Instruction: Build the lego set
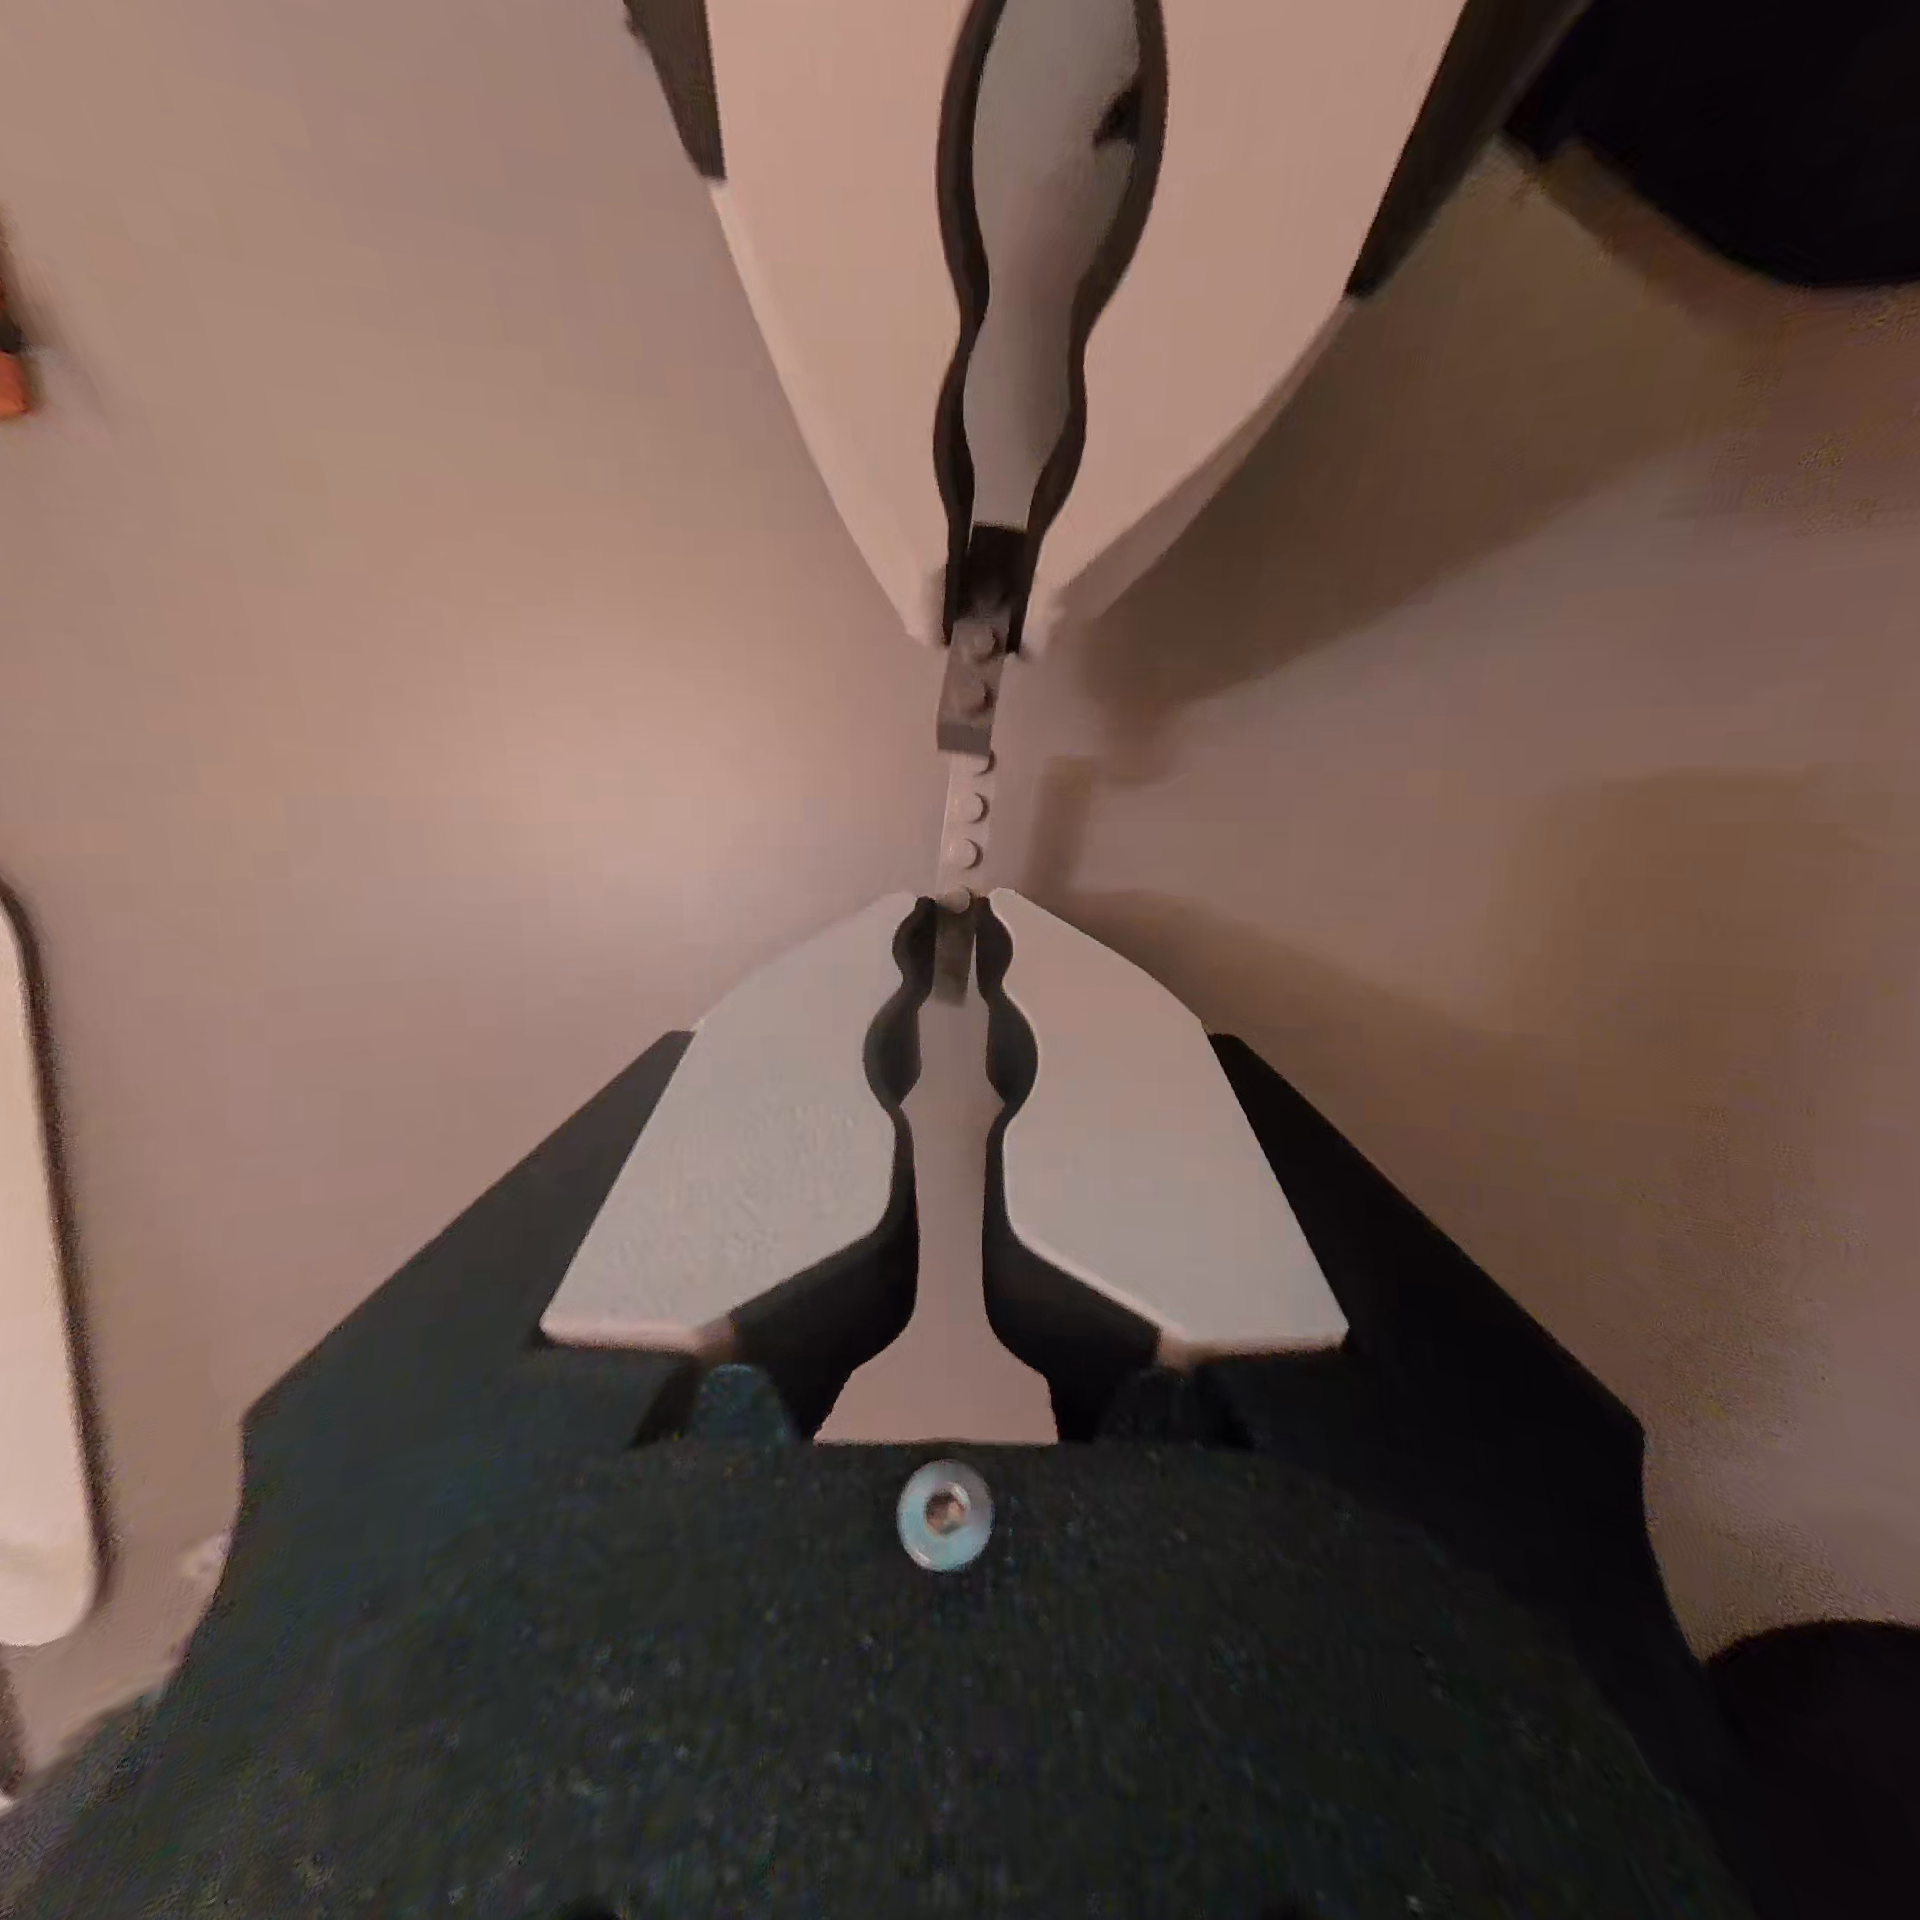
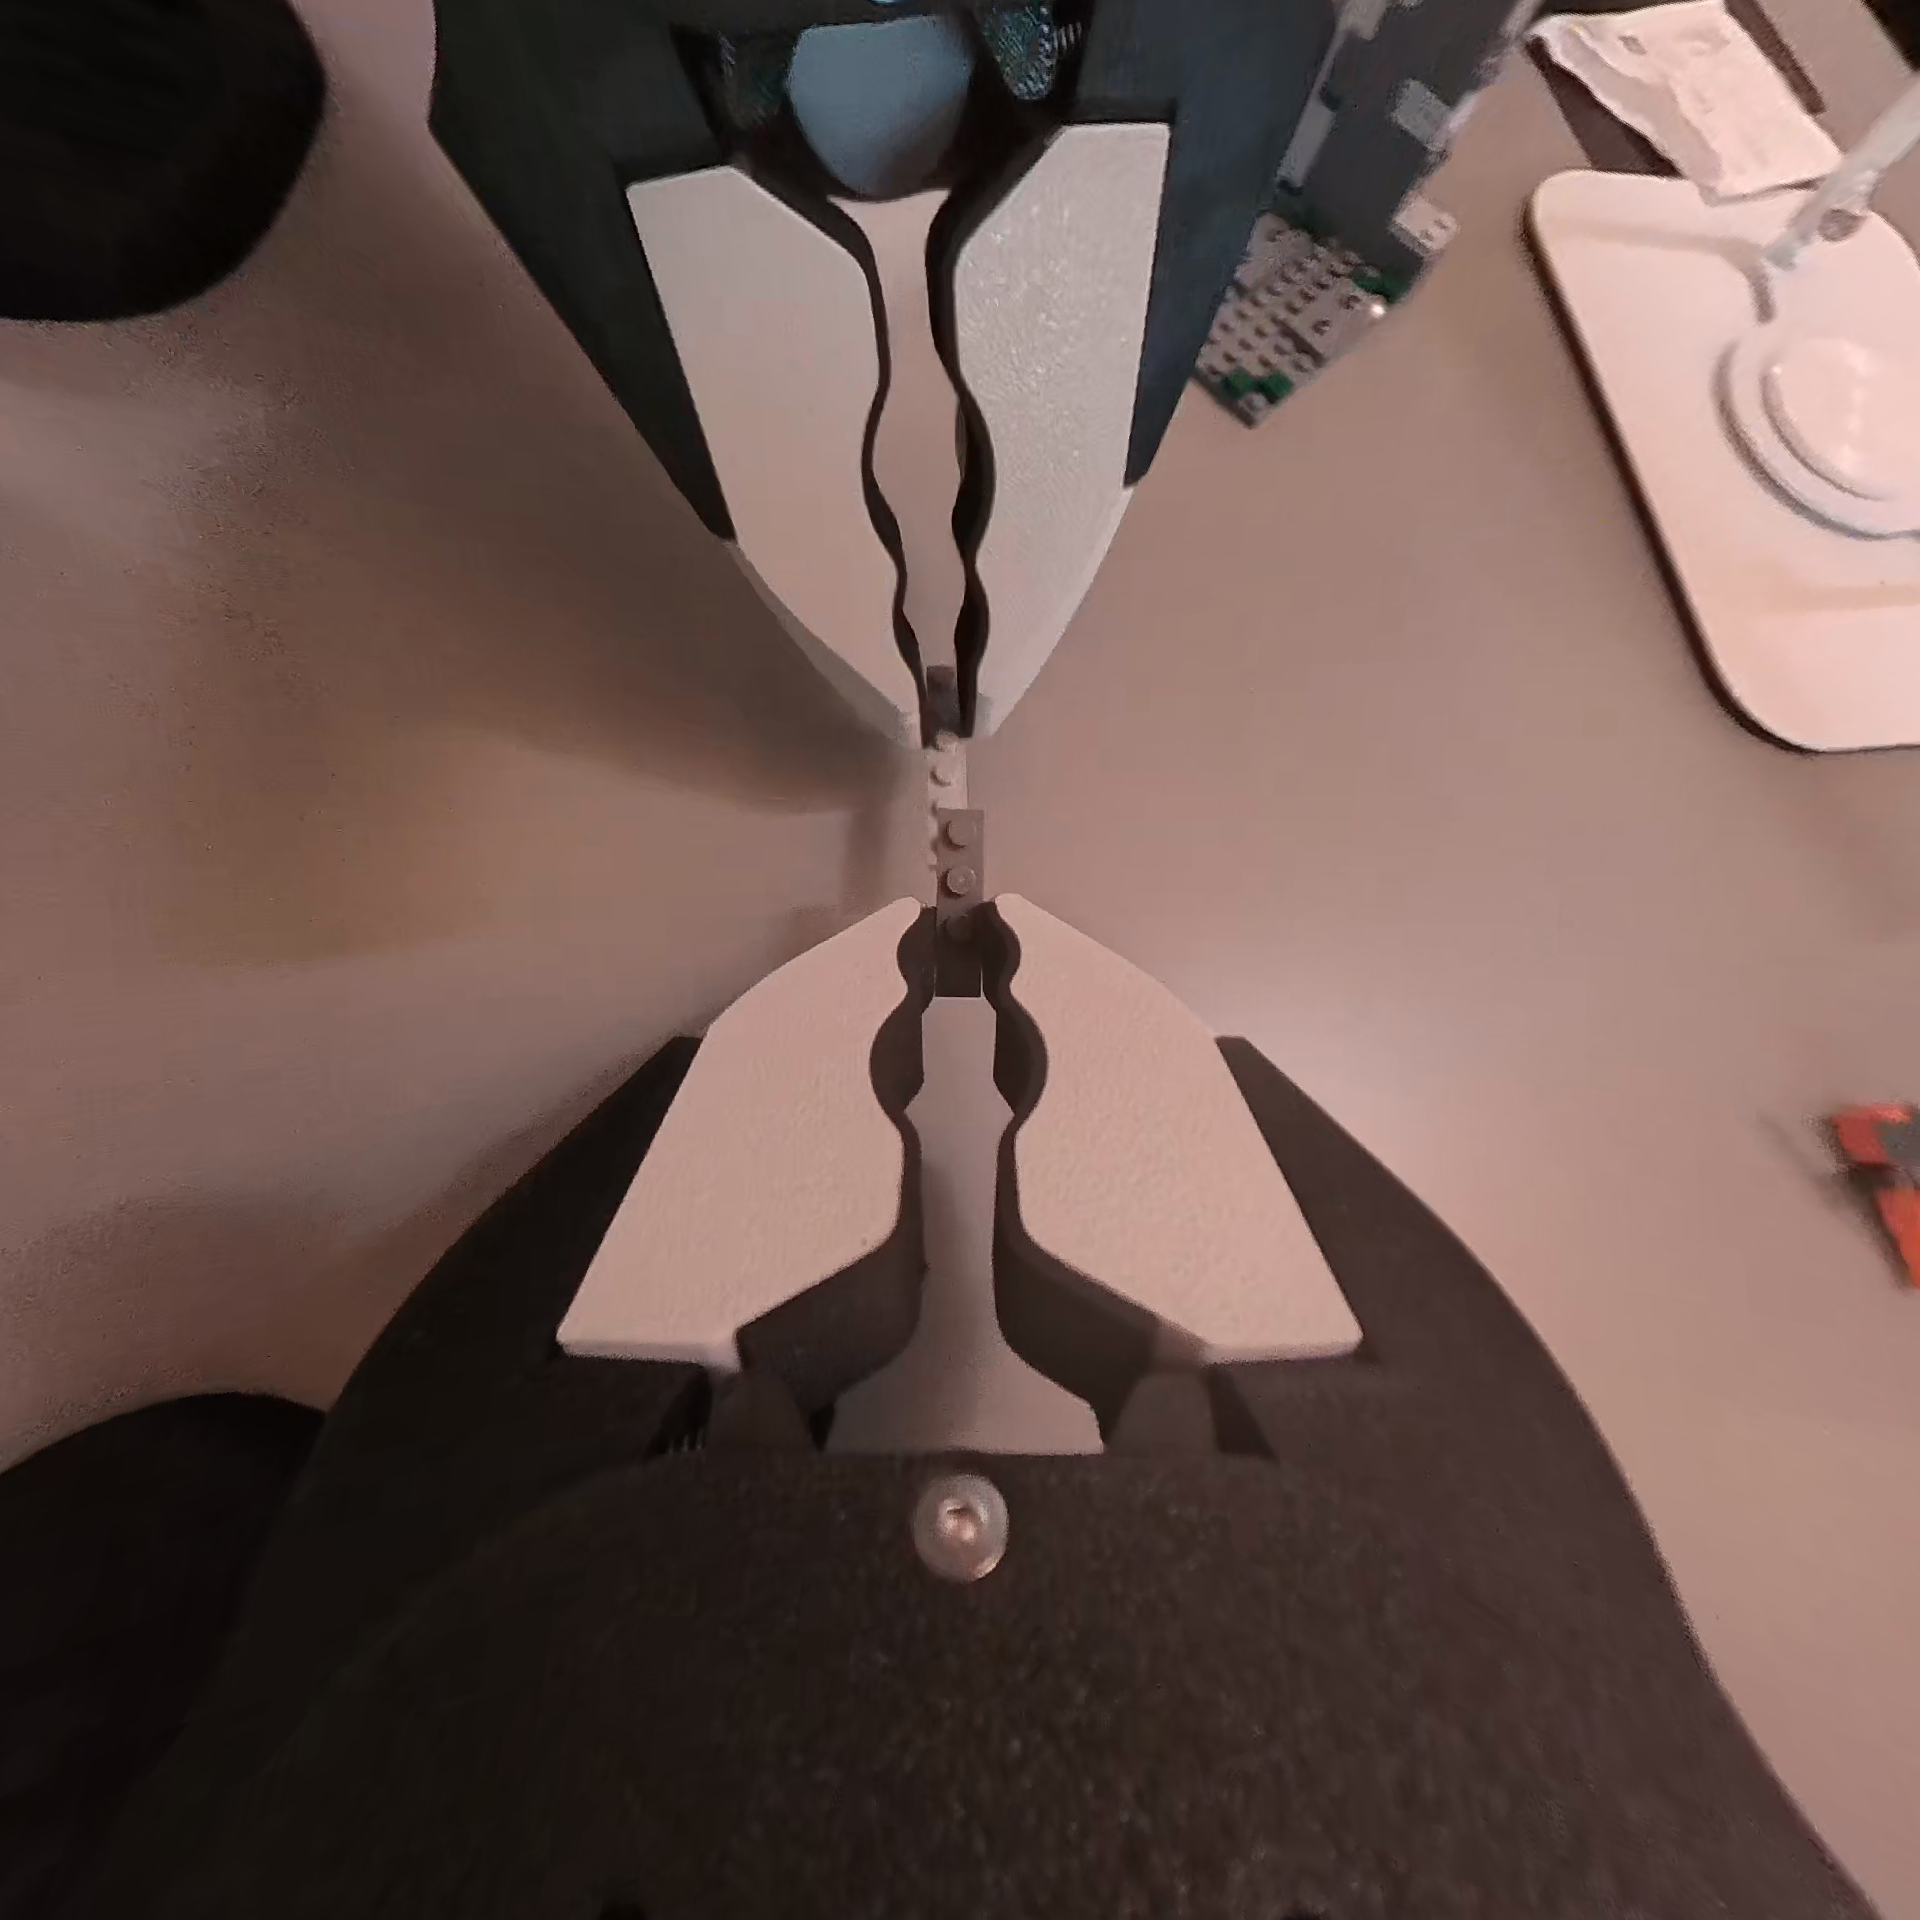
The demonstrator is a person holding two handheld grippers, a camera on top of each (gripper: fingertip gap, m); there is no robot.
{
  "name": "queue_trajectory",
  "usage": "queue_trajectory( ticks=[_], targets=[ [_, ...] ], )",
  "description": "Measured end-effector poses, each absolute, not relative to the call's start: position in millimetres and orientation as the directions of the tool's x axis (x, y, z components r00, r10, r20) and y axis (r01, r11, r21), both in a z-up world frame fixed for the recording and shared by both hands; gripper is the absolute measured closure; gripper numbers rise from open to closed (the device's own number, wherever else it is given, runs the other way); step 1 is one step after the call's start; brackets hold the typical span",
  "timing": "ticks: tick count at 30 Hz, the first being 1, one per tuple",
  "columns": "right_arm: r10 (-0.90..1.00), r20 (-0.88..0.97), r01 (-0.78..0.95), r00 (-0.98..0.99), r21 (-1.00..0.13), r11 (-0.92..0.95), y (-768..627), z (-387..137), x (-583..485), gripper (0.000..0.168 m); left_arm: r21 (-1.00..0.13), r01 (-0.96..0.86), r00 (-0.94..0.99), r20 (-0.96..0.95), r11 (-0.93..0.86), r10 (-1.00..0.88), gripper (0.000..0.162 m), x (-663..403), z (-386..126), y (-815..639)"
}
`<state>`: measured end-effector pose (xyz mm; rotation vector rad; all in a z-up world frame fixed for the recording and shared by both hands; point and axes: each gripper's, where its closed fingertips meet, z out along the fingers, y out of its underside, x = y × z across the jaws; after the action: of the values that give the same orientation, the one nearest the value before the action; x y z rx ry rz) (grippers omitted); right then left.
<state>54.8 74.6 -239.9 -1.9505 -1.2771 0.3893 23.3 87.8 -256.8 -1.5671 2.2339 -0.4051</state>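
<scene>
In the left wrist view my left gripper (image 1: 956, 904) is shut on the near end of a narrow light grey studded plate (image 1: 966, 821). Opposite it, my right gripper (image 1: 987, 623) is shut on a narrow dark grey studded plate (image 1: 971, 696). The two plates meet end to end and overlap between the grippers, above the beige table. In the right wrist view my right gripper (image 2: 958, 914) holds the dark grey plate (image 2: 961, 873), which sits beside and over the light grey plate (image 2: 943, 774) held by the left gripper (image 2: 948, 722).
A part-built lego model on a grey studded base (image 2: 1309, 301) stands at the back right. A white stand with a round foot (image 2: 1766, 468) and a paper sheet (image 2: 1683, 94) lie further right. Orange pieces (image 2: 1881, 1174) lie at the right edge. A dark object (image 2: 135, 156) sits top left. My right fingertips sit around 5 cm from my left ones.
</scene>
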Motion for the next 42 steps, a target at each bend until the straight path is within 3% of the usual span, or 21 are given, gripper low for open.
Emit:
queue_trajectory(
  ticks=[7, 18, 32, 37, 42],
  targets=[
    [0.917, 0.154, 0.711, 0.368, -0.682, -0.17, 58.3, -241.8, 30.4, 0.16, -0.538, -0.808, -0.22, -0.101, 0.239, -0.97, 0.155, 13.8, -256.3, 61.2],
    [0.96, 0.136, 0.825, 0.243, -0.55, -0.131, 42.6, -250.3, 8.1, 0.16, -0.607, -0.756, -0.211, -0.127, 0.244, -0.969, 0.154, -0.4, -258.5, 46.0],
    [0.954, 0.062, 0.764, 0.292, -0.615, -0.194, 43.2, -240.2, -2.1, 0.152, -0.672, -0.709, -0.181, -0.12, 0.214, -0.976, 0.155, -6.2, -257.0, 46.7],
    [0.924, -0.108, 0.601, 0.366, -0.73, -0.324, 43.6, -213.8, 14.3, 0.147, -0.675, -0.707, -0.179, -0.117, 0.211, -0.977, 0.154, -7.5, -256.9, 47.9],
    [0.791, -0.414, 0.405, 0.451, -0.695, -0.594, 41.6, -221.7, 35.9, 0.124, -0.686, -0.698, -0.168, -0.122, 0.205, -0.978, 0.154, -6.6, -253.4, 49.9]
  ],
)
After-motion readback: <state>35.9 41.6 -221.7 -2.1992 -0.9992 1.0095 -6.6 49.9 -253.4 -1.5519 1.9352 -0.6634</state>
